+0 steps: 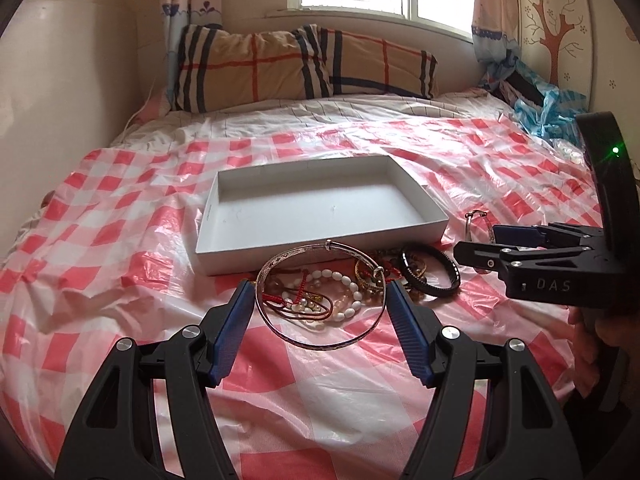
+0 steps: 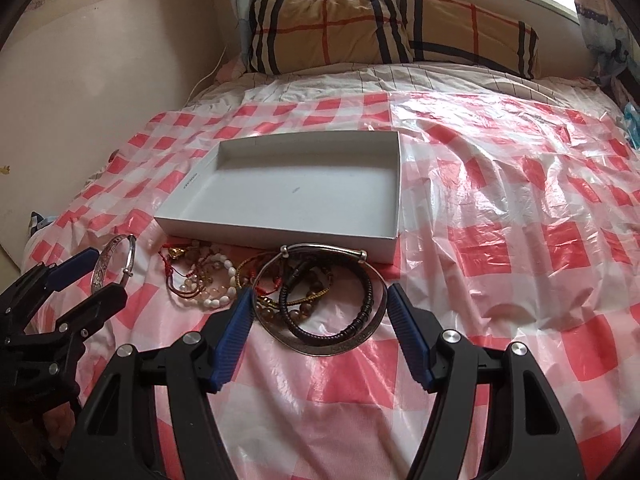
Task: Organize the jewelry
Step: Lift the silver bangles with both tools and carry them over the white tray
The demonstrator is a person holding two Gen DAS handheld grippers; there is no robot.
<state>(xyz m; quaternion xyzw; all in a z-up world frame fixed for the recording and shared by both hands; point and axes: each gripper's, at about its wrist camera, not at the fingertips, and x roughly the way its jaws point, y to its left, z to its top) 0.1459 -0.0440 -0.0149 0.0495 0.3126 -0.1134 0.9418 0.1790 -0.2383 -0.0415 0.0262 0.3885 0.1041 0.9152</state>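
Silver is what both my pairs of fingers hold. I count two grippers and two silver bangles, one in each. The left gripper (image 1: 320,284) has its blue fingers (image 1: 232,328) set wide, and their pads press on the two sides of the first silver bangle (image 1: 304,247). The right gripper (image 2: 320,288) stands in the same way, fingers wide, closed on the second silver bangle (image 2: 320,249), which has a flat band and a small bar on its far side.

Through both rings I see one pile of jewelry (image 1: 360,280) on the bed, lying on one red and white checked plastic sheet (image 1: 120,240). In the pile I can count one white bead bracelet (image 1: 352,284), one black bracelet (image 2: 368,292) and some red cords; the other pieces are too tangled to count.

Just behind the pile sits one white box (image 1: 312,208), shallow and open, with nothing inside. The pile almost touches its near wall.

At the head of the bed lies plaid bedding (image 1: 260,68); I cannot tell if it is one pillow or two.
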